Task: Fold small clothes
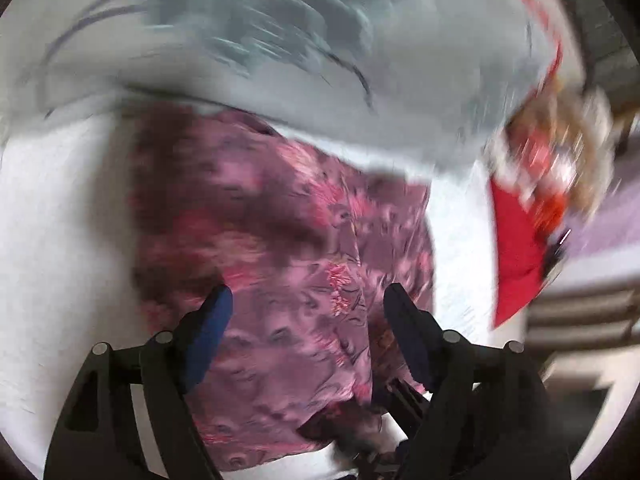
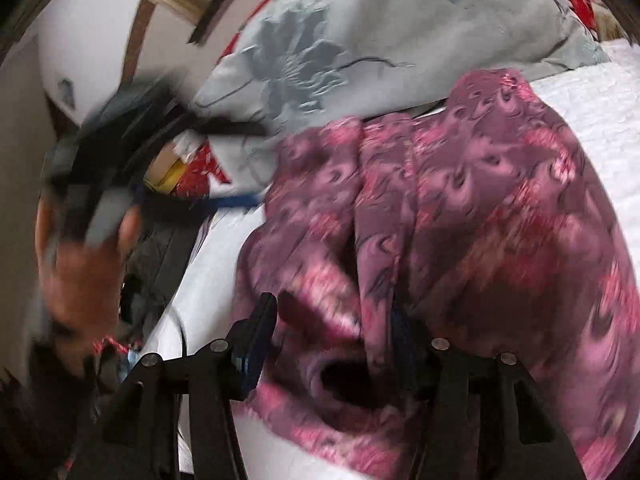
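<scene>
Across the white bed [image 1: 60,240], mid-surface: purple-pink patterned garment [image 1: 280,240], rumpled, below a grey floral pillow [image 1: 420,80]. Left claw [image 1: 308,300] apart over the cloth, gripping nothing. Right claw [image 2: 336,316] apart, a fold bunched between its fingers. Advice: pinch one layer, draw flat. Motion blur obscures hems and garment type; far edge hidden.

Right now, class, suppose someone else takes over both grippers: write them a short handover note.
Left gripper: open, over the purple flowered garment, gripping nothing.
Right gripper: open, with bunched folds of the same garment between its fingers; grip not clear.
The garment lies rumpled on the white bed cover, below the grey flowered pillow.
Done: no neat fold visible.
Left: flatten it, then fold it.
</scene>
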Action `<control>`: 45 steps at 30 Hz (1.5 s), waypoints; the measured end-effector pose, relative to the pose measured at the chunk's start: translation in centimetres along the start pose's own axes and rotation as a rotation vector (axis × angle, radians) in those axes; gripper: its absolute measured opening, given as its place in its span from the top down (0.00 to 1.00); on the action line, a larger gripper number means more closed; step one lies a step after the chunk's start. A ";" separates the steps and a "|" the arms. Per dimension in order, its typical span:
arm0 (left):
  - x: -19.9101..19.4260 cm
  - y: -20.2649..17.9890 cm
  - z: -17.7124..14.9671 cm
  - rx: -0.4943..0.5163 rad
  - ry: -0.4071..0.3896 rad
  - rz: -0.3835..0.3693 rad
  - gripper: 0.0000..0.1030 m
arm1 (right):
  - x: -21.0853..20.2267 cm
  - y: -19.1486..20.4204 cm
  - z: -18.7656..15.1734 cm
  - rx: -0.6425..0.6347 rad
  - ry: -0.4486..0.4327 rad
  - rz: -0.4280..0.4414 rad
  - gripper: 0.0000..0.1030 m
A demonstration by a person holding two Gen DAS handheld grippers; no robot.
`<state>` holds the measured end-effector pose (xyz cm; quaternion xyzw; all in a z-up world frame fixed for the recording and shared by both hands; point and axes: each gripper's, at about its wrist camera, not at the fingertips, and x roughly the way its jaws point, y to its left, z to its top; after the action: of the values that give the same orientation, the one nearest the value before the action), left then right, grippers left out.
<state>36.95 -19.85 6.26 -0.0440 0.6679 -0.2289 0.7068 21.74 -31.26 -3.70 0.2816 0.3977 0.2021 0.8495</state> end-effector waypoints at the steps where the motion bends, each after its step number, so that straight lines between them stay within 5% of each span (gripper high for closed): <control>1: 1.0 -1.3 0.3 0.034 0.042 0.047 0.24 | 0.0 0.6 -0.7 -0.022 -0.004 -0.012 0.45; 8: 6.9 -6.7 0.7 0.156 0.192 0.371 0.24 | -0.1 0.6 -2.5 0.049 -0.033 0.001 0.45; 12: 7.8 -5.9 0.4 0.129 0.210 0.449 0.25 | -0.5 -0.7 -3.0 0.118 -0.056 0.038 0.46; 13: 7.7 -5.7 0.4 0.121 0.201 0.447 0.27 | -0.3 -0.8 -2.7 0.126 -0.055 0.052 0.53; 16: 6.3 -4.3 -0.3 0.102 0.151 0.446 0.55 | -0.8 -1.4 -2.6 0.142 -0.054 0.101 0.78; 20: 3.9 -2.7 -1.8 0.050 0.110 0.338 0.84 | -2.3 -2.0 -2.2 0.170 -0.086 0.170 0.84; 24: 1.2 -3.2 -2.6 0.008 0.075 0.195 0.88 | -5.1 -2.4 -1.3 0.206 -0.141 0.239 0.85; 27: -0.1 -5.2 -3.2 0.005 0.073 -0.015 0.97 | -8.2 -3.0 -1.1 0.211 -0.188 0.256 0.85; 31: 0.4 -6.7 -3.6 -0.008 0.052 -0.180 0.97 | -11.9 -4.4 -1.8 0.237 -0.261 0.203 0.85; 33: 1.1 -5.8 -4.0 -0.072 0.044 -0.238 0.95 | -12.2 -6.4 -2.4 0.282 -0.265 0.137 0.85; 36: 0.3 -1.6 -4.5 -0.165 0.000 -0.304 0.86 | -10.2 -9.8 -3.4 0.337 -0.120 -0.002 0.85; 38: -1.2 1.4 -5.0 -0.187 -0.062 -0.308 0.58 | -9.6 -10.3 -3.4 0.329 -0.054 -0.013 0.79; 40: -3.2 4.8 -6.3 -0.208 -0.140 -0.266 0.42 | -11.1 -9.2 -2.1 0.277 -0.103 -0.037 0.78; 42: -4.0 7.9 -7.3 -0.230 -0.182 -0.228 0.42 | -12.9 -8.3 -0.2 0.238 -0.205 -0.007 0.73; 44: -3.8 10.1 -8.0 -0.255 -0.196 -0.226 0.42 | -13.0 -7.9 2.2 0.236 -0.245 0.023 0.50; 45: -3.6 11.0 -8.6 -0.265 -0.203 -0.244 0.42 | -12.2 -7.8 3.5 0.230 -0.234 0.026 0.48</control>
<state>31.59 -6.59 4.70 -0.2399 0.6074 -0.2173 0.7255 18.07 -45.26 -0.03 0.4036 0.3130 0.1321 0.8495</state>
